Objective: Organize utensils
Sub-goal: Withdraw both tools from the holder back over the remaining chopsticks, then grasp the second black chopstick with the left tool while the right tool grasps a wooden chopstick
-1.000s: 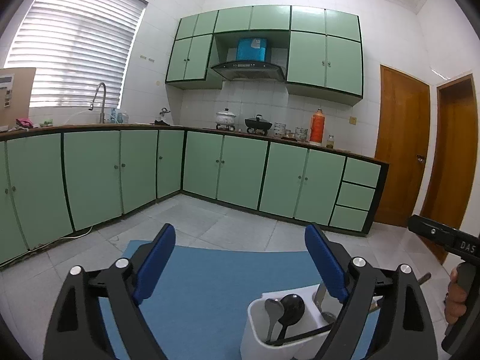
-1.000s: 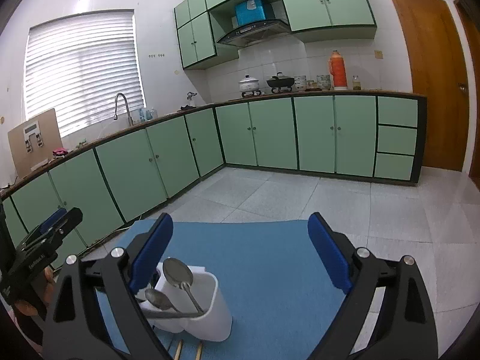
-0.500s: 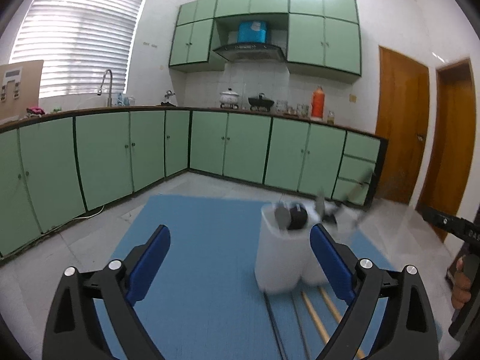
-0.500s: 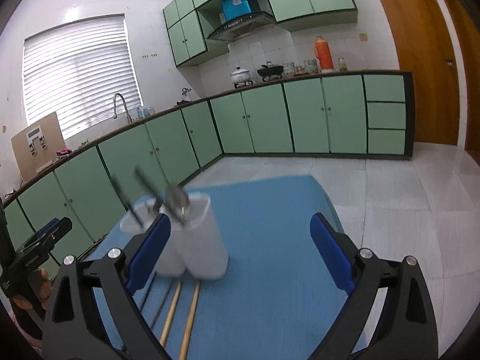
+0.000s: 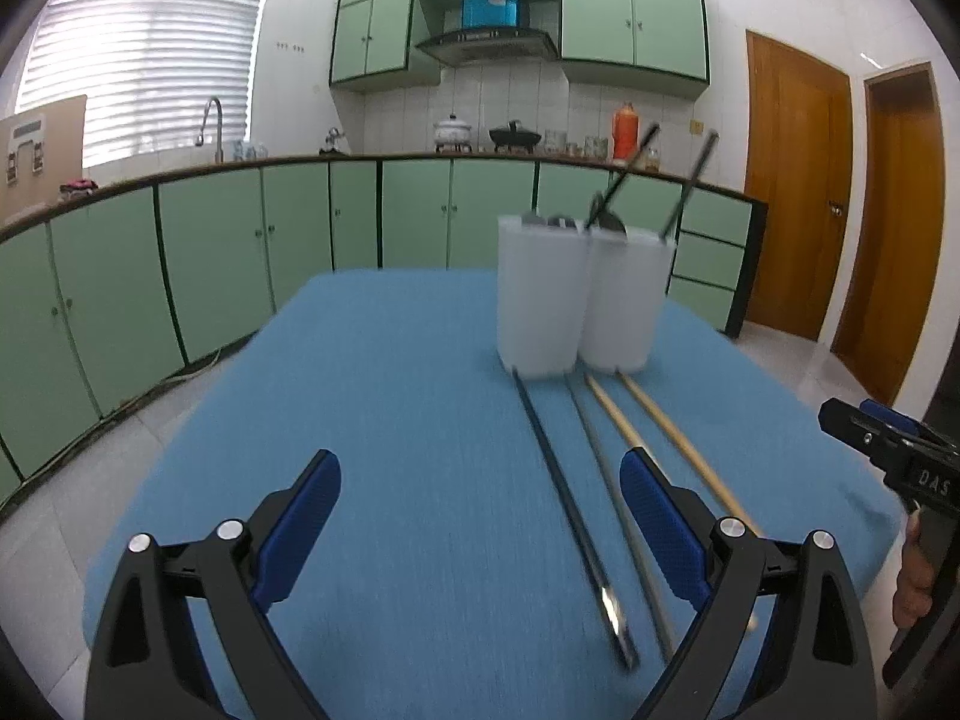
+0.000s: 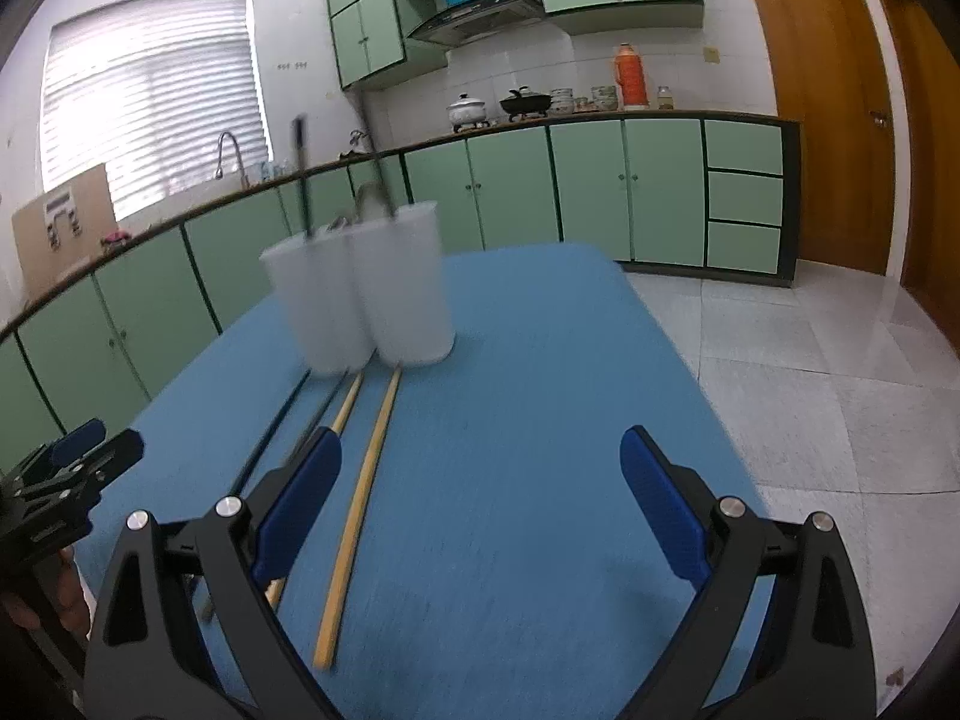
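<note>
A white two-part utensil holder (image 5: 576,300) (image 6: 366,294) stands on the blue table cover (image 5: 408,420) (image 6: 528,420), with spoons and dark handles sticking out of it. In front of it lie two dark metal chopsticks (image 5: 564,498) (image 6: 270,438) and two wooden chopsticks (image 5: 672,438) (image 6: 360,492). My left gripper (image 5: 480,516) is open and empty, near the table's front, left of the chopsticks. The right gripper (image 6: 480,510) is open and empty too, just right of the wooden chopsticks. Each gripper shows at the other view's edge (image 5: 888,456) (image 6: 66,468).
Green cabinets (image 5: 210,252) and a counter with a sink tap (image 5: 213,126), pots (image 5: 516,135) and an orange flask (image 5: 624,123) run along the walls. Two wooden doors (image 5: 798,192) stand at the right. Tiled floor (image 6: 810,360) surrounds the table.
Both cameras have dropped and tilted down toward the table. The holder now appears farther off, and the chopsticks in front of it have come into full view. Both grippers stay open.
</note>
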